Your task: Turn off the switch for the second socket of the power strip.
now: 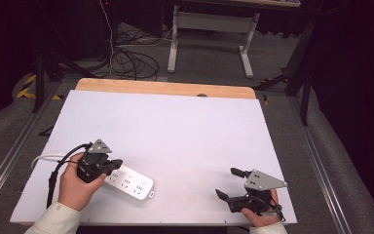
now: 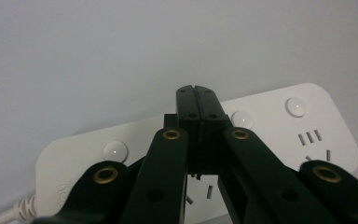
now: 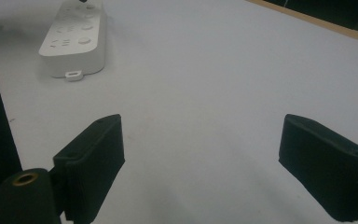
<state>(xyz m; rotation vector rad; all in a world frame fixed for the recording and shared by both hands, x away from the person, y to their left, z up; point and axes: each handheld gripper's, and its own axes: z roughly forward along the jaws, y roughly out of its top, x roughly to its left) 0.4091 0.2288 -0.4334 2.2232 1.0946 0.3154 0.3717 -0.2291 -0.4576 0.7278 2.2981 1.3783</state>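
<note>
Power strip [image 1: 130, 184]: I count just one, white and oblong with rounded corners, three round buttons above its sockets and a white cord [image 1: 46, 158] trailing left. It lies near the table's [image 1: 185, 126] near left corner. My left gripper [image 1: 116, 164] sits clenched over it; my right gripper [image 1: 228, 183] is released, well apart, near right.

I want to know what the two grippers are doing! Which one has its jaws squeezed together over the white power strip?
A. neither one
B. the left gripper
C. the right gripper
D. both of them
B: the left gripper has its jaws pressed together above the white power strip, while the right gripper has its jaws wide apart over bare table.
</note>
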